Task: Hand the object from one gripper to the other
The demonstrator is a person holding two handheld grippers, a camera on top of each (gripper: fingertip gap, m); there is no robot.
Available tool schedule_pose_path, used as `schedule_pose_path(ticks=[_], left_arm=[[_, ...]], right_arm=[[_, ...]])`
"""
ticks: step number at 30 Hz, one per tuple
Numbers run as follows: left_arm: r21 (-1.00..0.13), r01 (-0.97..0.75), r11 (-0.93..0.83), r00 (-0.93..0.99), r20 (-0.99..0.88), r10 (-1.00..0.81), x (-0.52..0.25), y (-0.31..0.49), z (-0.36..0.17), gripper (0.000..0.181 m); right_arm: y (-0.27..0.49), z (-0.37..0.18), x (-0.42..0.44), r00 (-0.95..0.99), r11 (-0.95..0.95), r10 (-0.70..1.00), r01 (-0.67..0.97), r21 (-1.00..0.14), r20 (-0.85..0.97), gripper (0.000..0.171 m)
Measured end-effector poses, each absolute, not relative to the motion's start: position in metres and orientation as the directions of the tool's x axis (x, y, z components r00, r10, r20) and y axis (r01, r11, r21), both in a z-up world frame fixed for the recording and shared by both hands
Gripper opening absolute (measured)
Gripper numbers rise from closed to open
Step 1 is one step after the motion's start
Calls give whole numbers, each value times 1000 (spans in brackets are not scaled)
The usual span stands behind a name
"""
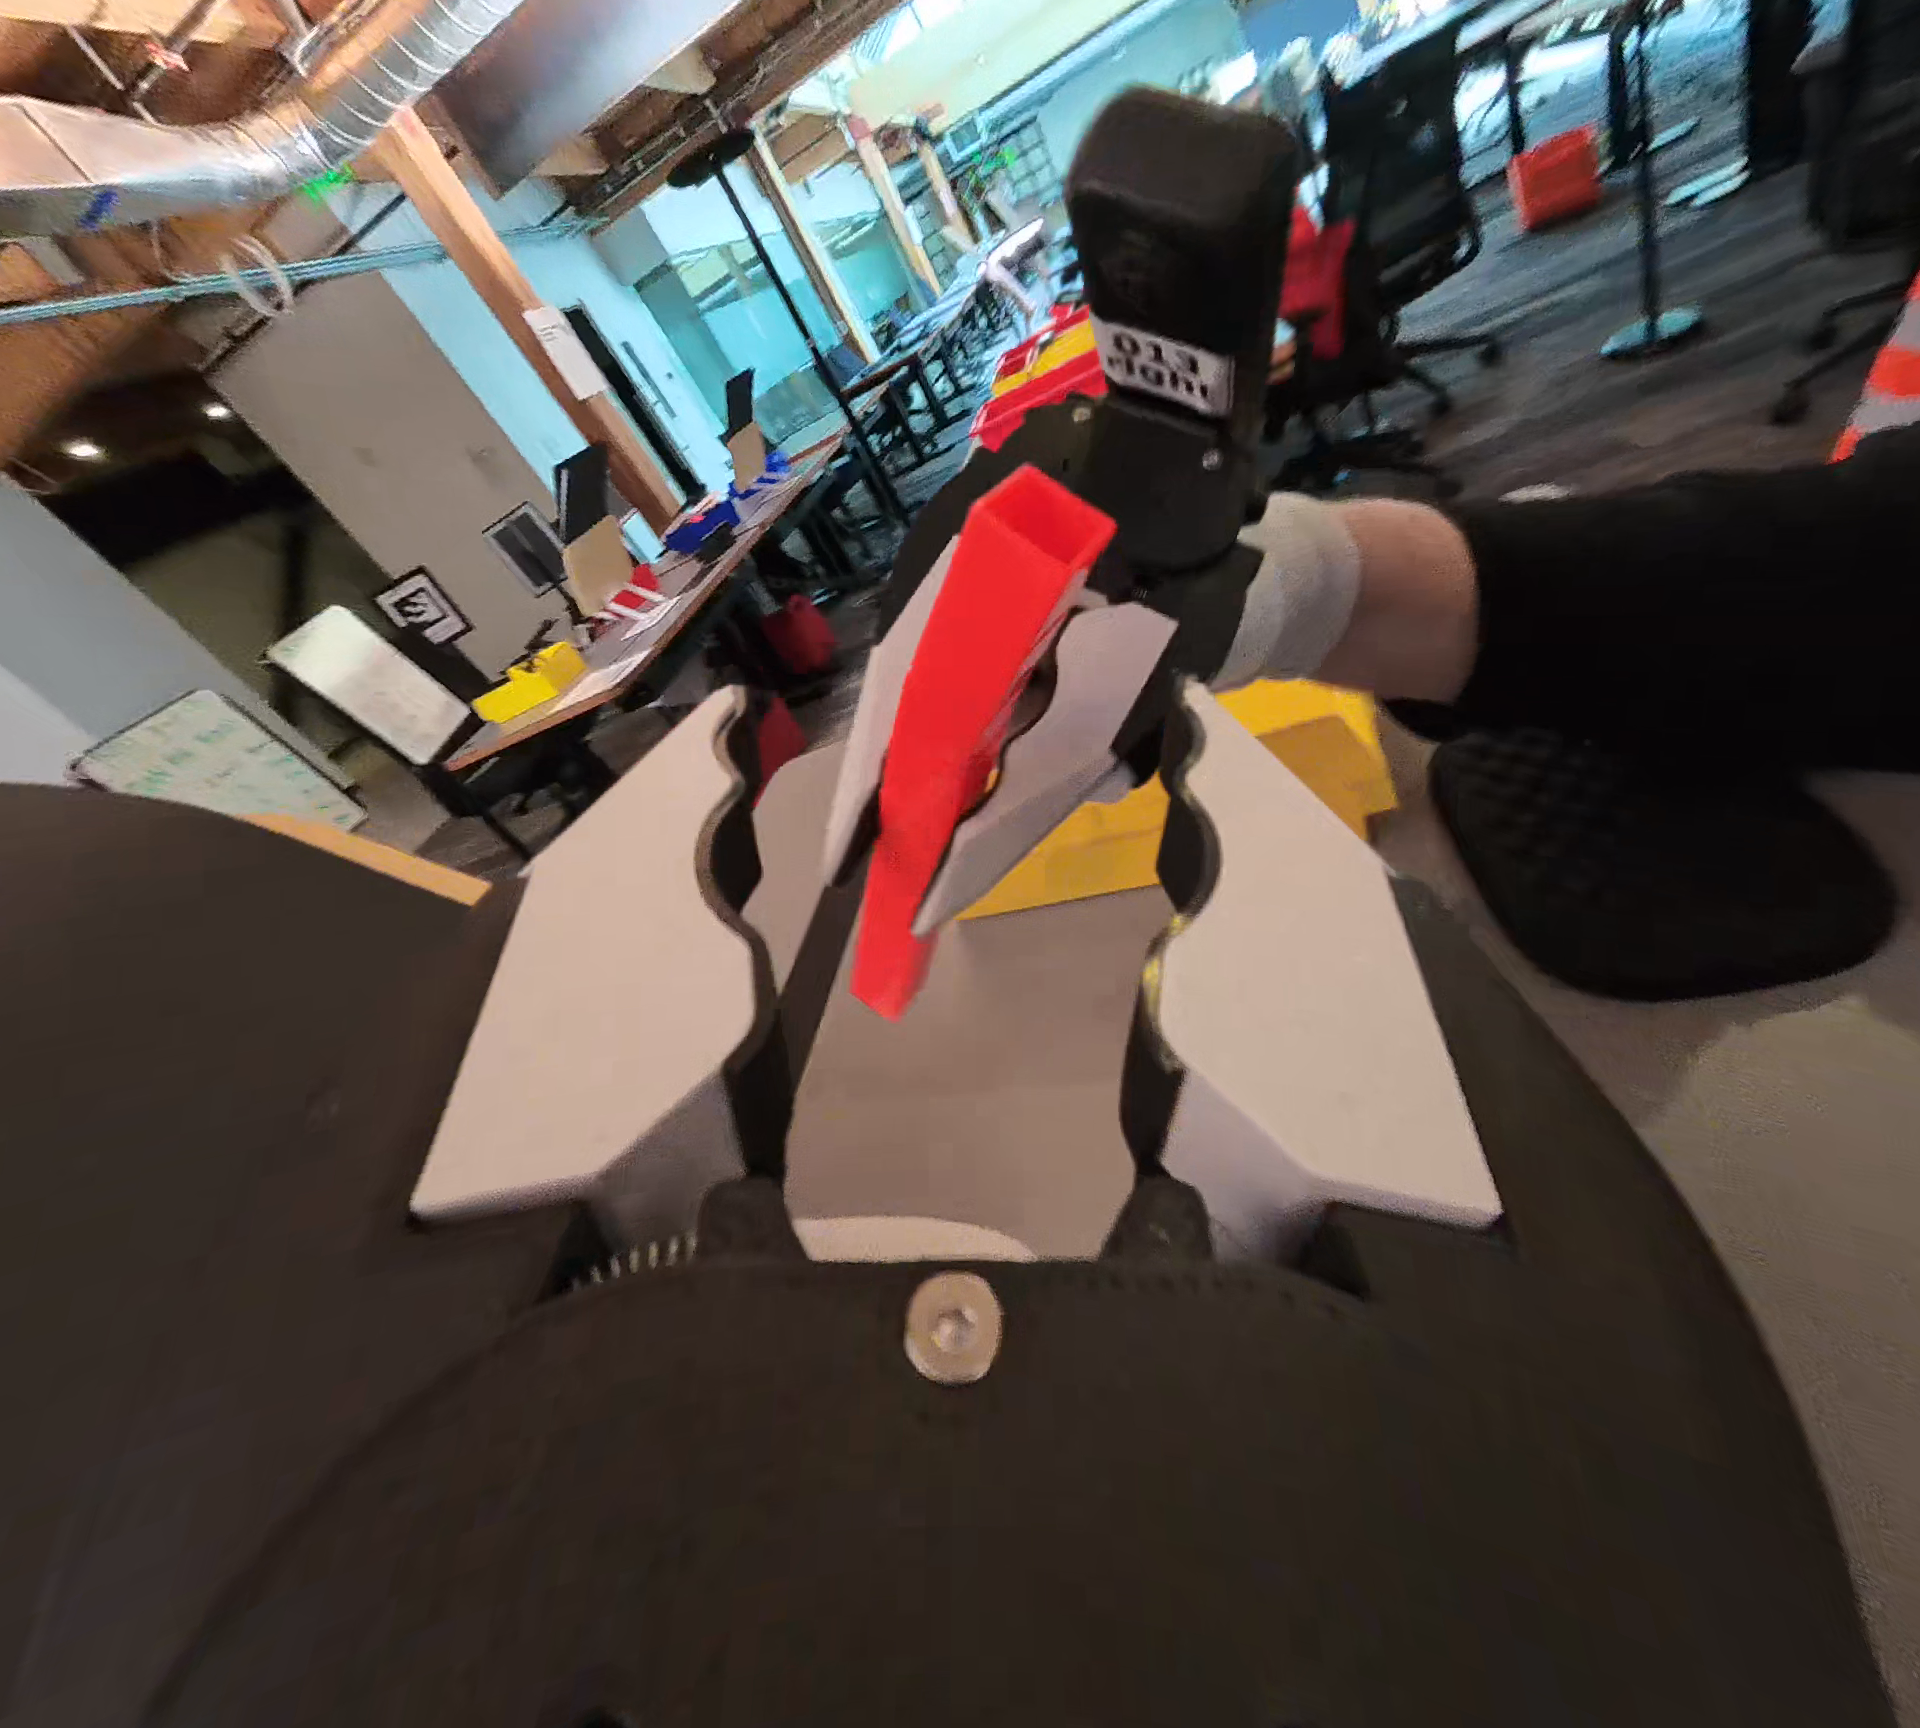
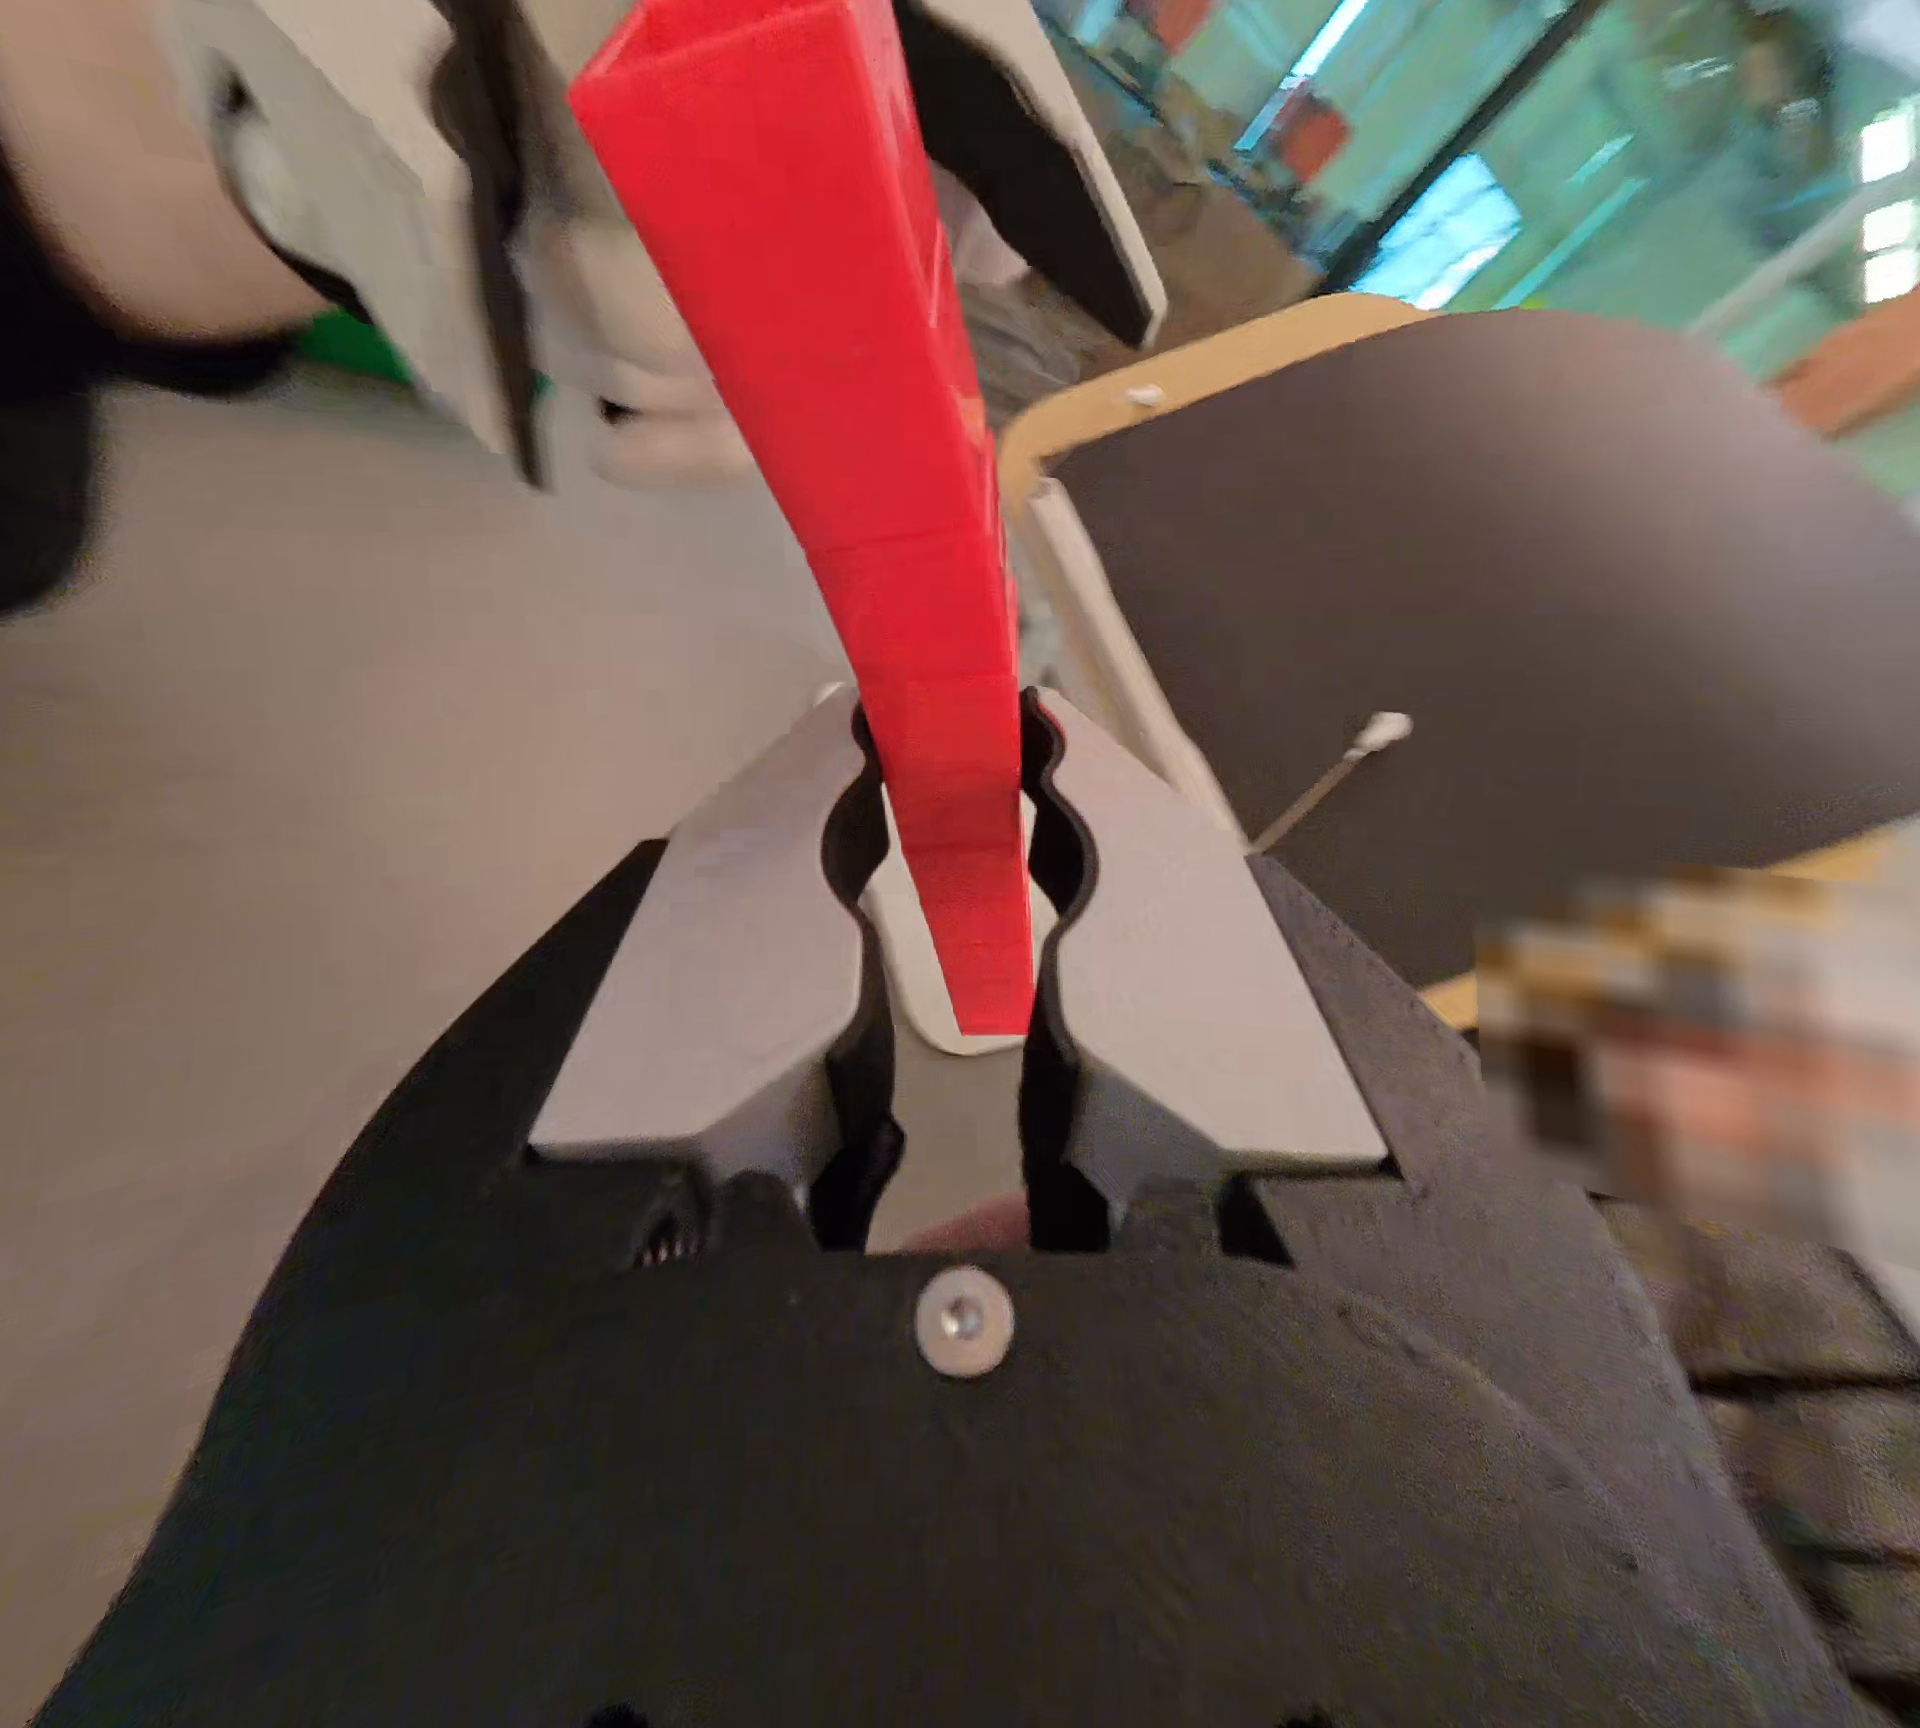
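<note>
Right gripper [image 2: 951,857] clamped red tube [image 2: 831,348]; left gripper [image 1: 961,930] gaped wide around it, yellow bin [image 1: 1299,774] behind.

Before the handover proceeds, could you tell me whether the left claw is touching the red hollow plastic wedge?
Apart. In the left wrist view, the open left claw shows clear gaps beside the red hollow plastic wedge.

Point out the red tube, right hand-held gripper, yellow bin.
red tube [image 2: 831,348], right wrist view, mid shaft.
right hand-held gripper [image 2: 951,868], right wrist view, between fingertips.
yellow bin [image 1: 1309,753], left wrist view, top face.
</note>
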State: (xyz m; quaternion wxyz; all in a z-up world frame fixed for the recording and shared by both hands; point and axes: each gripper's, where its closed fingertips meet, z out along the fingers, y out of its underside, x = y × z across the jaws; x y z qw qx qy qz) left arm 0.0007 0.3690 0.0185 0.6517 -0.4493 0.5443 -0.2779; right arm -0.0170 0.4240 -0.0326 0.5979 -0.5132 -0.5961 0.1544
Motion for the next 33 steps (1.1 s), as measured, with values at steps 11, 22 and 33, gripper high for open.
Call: schedule_pose_path(ticks=[11,22,33], left_arm=[[-906,-133,402,136,-419,-898,21,359,-2,23],[-991,91,95,242,-70,-968,-13,391,36,21],[-947,253,-197,232,257,-938,-54,420,49,20]], right_arm=[[383,-54,-36,38,284,946,377,-882,321,19],[406,-14,-29,247,642,577,451,-620,778,76],[416,-16,-25,-7,692,-202,707,148,979,80]])
